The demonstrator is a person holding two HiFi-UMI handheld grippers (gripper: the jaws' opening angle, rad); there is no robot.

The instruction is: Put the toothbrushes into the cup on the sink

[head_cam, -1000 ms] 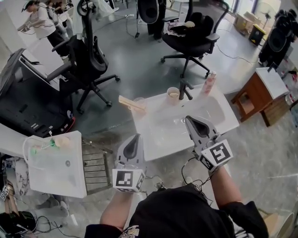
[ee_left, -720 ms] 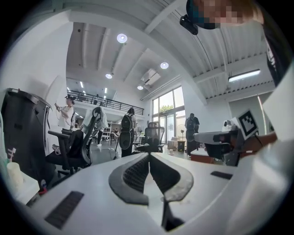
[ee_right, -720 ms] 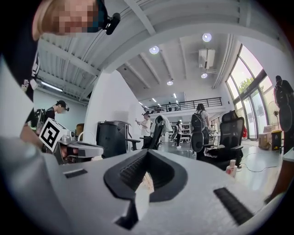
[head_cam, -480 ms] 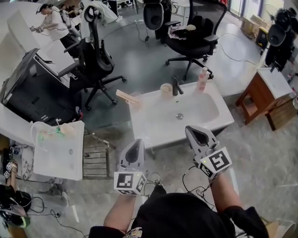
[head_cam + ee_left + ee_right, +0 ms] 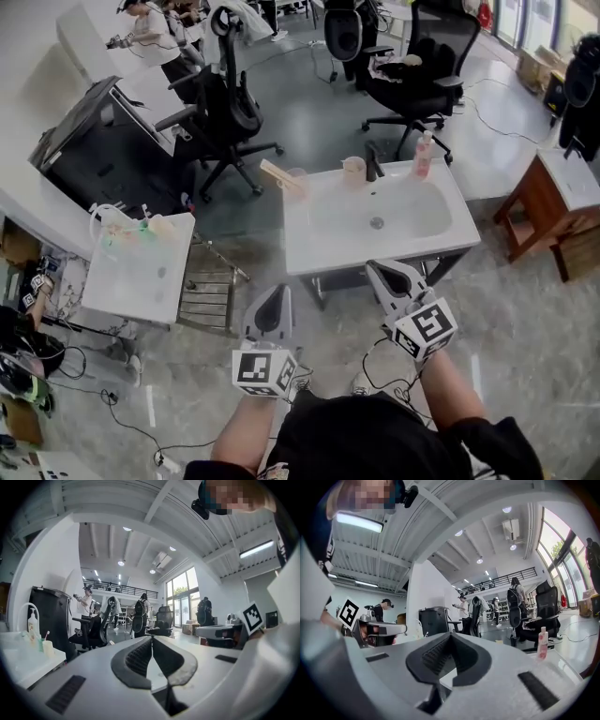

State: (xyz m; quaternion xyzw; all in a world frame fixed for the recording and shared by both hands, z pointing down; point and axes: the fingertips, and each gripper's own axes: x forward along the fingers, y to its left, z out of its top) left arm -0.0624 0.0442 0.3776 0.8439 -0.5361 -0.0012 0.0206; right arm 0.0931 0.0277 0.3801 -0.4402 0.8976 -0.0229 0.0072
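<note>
Grey floor (image 5: pixel 305 117): polished concrete, spreading under everything in the head view.
White sink (image 5: pixel 319 258): free-standing basin on a dark frame, at 12 o'clock from the two grippers and apart from both.
Second basin (image 5: pixel 131 291): white unit at 9 o'clock from the sink, small items along its far edge.
Office chairs: one black chair (image 5: pixel 230 108) at 11 o'clock beyond the sink, another (image 5: pixel 422 80) at 1 o'clock.
Wooden cabinet (image 5: pixel 548 211): brown, white-topped, at 3 o'clock from the sink.
Left gripper (image 5: pixel 278 289): held level, pointing at the sink's near edge; in its own view (image 5: pixel 151 639) the jaws are pressed together with nothing between them.
Right gripper (image 5: pixel 375 267): level, tip just short of the sink's near rim; its own view (image 5: pixel 450 637) shows the jaws closed tight and empty.
Pink bottle (image 5: pixel 424 155): upright on the sink's far rim at 1 o'clock, also seen at (image 5: pixel 542 643).
Faucet (image 5: pixel 373 161): dark, at 12 o'clock on the far rim.
Cup (image 5: pixel 353 169): beige, upright, just beside the faucet at its 9 o'clock.
Clear tumbler (image 5: pixel 298 178): at the sink's 10 o'clock corner.
Toothbrushes (image 5: pixel 276 174): pale long shape touching the tumbler, jutting past the corner; too small to tell single brushes, well apart from the cup.
</note>
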